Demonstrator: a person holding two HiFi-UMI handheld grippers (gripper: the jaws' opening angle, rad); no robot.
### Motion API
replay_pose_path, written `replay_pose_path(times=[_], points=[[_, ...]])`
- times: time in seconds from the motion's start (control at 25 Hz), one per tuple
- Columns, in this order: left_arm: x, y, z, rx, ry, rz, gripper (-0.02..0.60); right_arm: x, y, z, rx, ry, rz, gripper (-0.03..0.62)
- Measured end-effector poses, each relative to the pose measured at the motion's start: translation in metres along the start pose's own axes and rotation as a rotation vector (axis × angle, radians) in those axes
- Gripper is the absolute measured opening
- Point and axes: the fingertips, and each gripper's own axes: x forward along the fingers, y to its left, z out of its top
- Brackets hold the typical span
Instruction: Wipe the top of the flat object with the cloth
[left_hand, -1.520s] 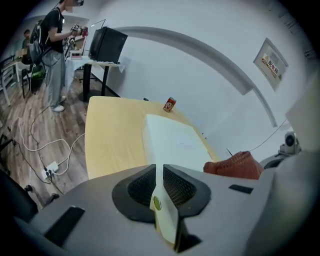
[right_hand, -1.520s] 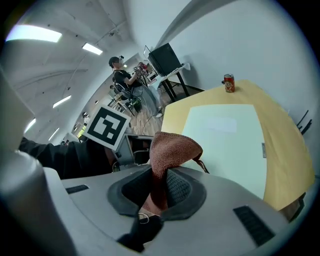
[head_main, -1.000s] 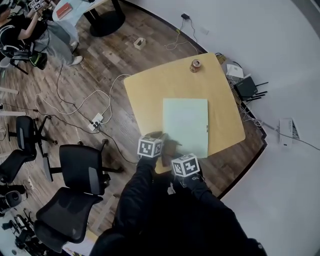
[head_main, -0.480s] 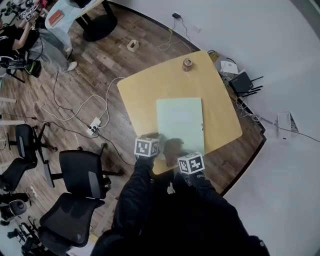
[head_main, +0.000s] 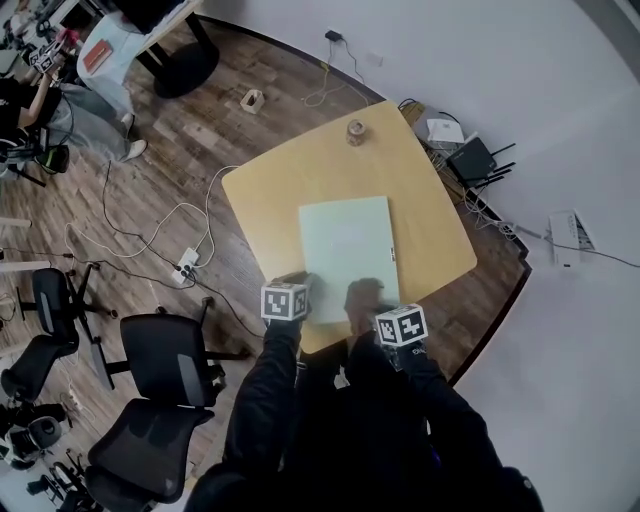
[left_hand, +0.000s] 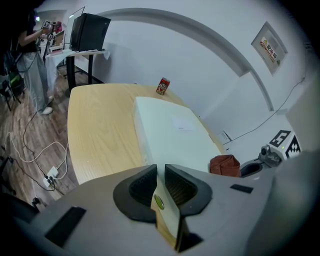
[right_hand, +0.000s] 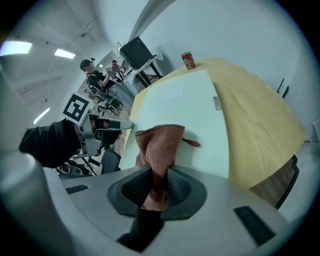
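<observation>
A pale green flat board (head_main: 345, 250) lies on the tan table (head_main: 265, 185). My left gripper (head_main: 296, 284) sits at the board's near left corner. In the left gripper view, the gripper (left_hand: 160, 172) is shut on the near edge of the board (left_hand: 172, 127). My right gripper (head_main: 378, 302) is at the board's near edge, right of centre. It (right_hand: 159, 177) is shut on a reddish-brown cloth (right_hand: 160, 142), which rests bunched on the board (right_hand: 187, 107). The cloth (left_hand: 225, 165) also shows at the right of the left gripper view.
A small drink can (head_main: 355, 131) stands at the table's far edge, beyond the board. Black office chairs (head_main: 165, 355) stand to my left. Cables and a power strip (head_main: 186, 268) lie on the wooden floor, and boxes and a router (head_main: 470, 158) sit by the wall.
The right gripper has carried the cloth rightwards along the board's near edge. The left gripper stays at the near left corner. My head view has shifted slightly.
</observation>
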Motion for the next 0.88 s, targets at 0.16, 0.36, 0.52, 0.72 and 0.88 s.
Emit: replay_pose_path(times=[0.16, 0.36, 0.52, 0.72, 0.88], points=[[0.000, 0.001, 0.000, -0.011, 0.010, -0.008, 0.072, -0.014, -0.020, -0.004, 0.007, -0.002, -0.031, 0.074], [-0.001, -0.003, 0.002, -0.011, 0.014, -0.009, 0.072, -0.030, -0.045, -0.011, 0.021, 0.000, -0.071, 0.075], [-0.005, -0.001, 0.002, -0.016, 0.006, -0.012, 0.072, -0.049, -0.042, -0.001, 0.036, -0.045, -0.064, 0.074], [-0.003, -0.003, 0.001, -0.032, -0.009, -0.029, 0.072, -0.059, -0.012, 0.038, 0.019, -0.136, 0.013, 0.074], [-0.001, -0.005, 0.002, -0.038, -0.011, -0.033, 0.071, -0.043, 0.026, 0.080, -0.020, -0.174, 0.102, 0.074]])
